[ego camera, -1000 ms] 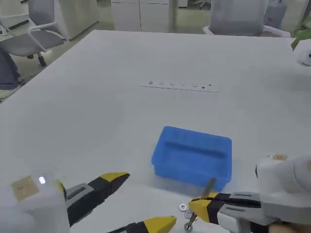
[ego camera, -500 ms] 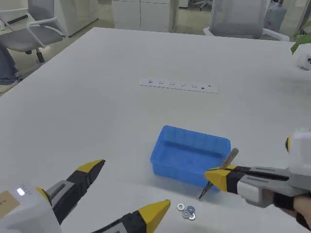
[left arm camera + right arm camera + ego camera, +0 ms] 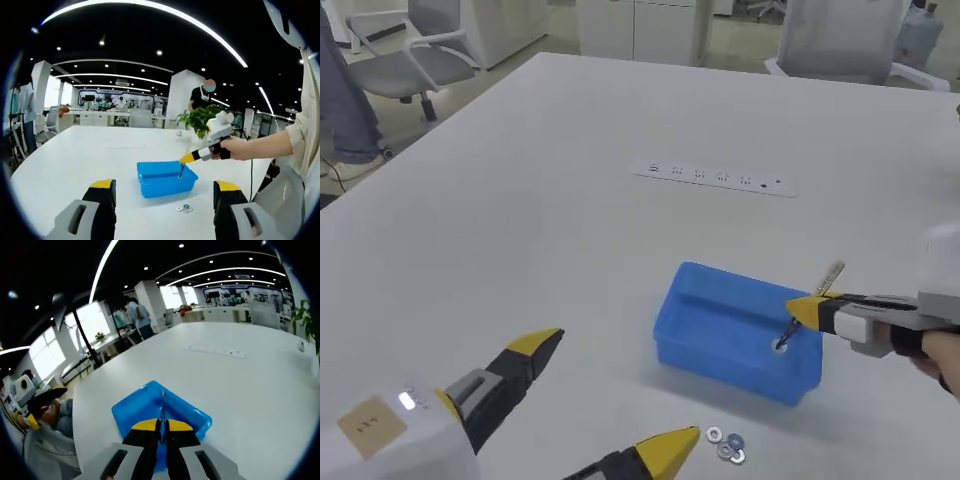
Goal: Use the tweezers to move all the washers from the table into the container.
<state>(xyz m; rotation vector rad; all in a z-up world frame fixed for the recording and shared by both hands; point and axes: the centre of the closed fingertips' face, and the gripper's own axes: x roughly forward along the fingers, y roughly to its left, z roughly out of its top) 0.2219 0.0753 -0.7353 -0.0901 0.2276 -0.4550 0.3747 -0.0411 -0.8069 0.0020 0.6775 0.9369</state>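
Head view: right gripper fingers clamp the tweezers, tips down in the blue container just ahead; likely the drop-off step. Left gripper fingers spread wide. Next pickup calls for the washers on the worktop beside its fingertip.

I'm seeing bright, even overhead light washing the white bench, and the container is throwing only a faint, soft shadow. The head view is coming through slightly soft. Both gripper views are bending ceiling strips into arcs, and the windows are blowing out.
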